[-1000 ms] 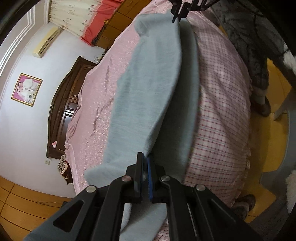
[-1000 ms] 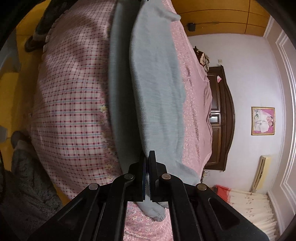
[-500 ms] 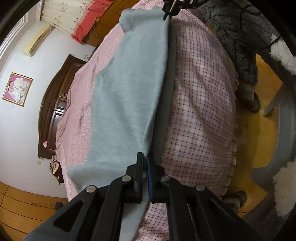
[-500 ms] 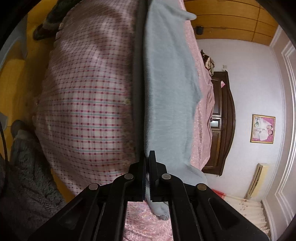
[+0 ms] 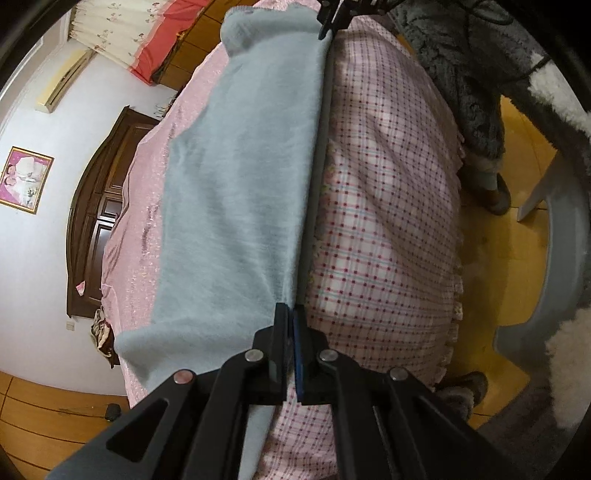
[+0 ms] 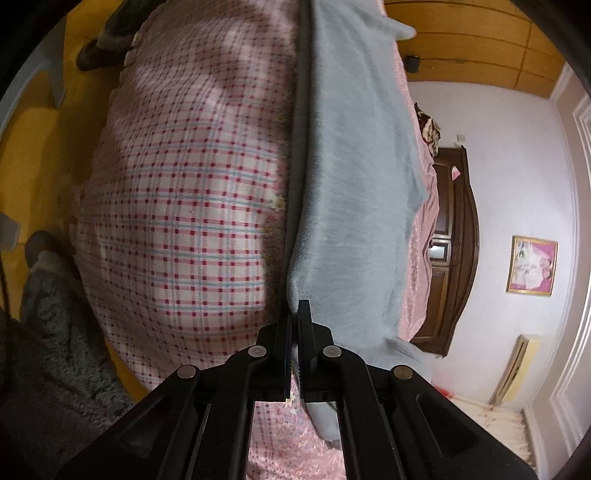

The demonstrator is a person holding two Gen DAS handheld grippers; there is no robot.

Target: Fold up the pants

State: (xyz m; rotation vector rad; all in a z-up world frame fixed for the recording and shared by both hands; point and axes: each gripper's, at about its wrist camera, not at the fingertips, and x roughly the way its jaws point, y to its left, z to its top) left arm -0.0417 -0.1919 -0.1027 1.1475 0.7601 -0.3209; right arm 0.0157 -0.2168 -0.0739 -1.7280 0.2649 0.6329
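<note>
The pants (image 5: 240, 192) are light grey-blue fleece, stretched taut between my two grippers above a bed with a pink checked cover (image 5: 388, 229). My left gripper (image 5: 290, 314) is shut on one end of the pants edge. My right gripper (image 6: 294, 310) is shut on the opposite end, and it shows at the top of the left wrist view (image 5: 328, 22). The pants (image 6: 354, 177) hang as a flat panel toward the pink side of the bed. The held edge runs straight between the grippers.
A pink satin quilt (image 5: 147, 221) covers the far side of the bed. A dark wooden headboard (image 5: 99, 206) stands against the wall. The person in a grey fleece robe (image 5: 461, 85) stands by the bed on the yellow floor (image 5: 491, 288). A grey chair (image 5: 561, 258) is nearby.
Both grippers have swung the pants over toward the pink quilt side. The dark underside that showed before is now only a thin strip along the held edge.
</note>
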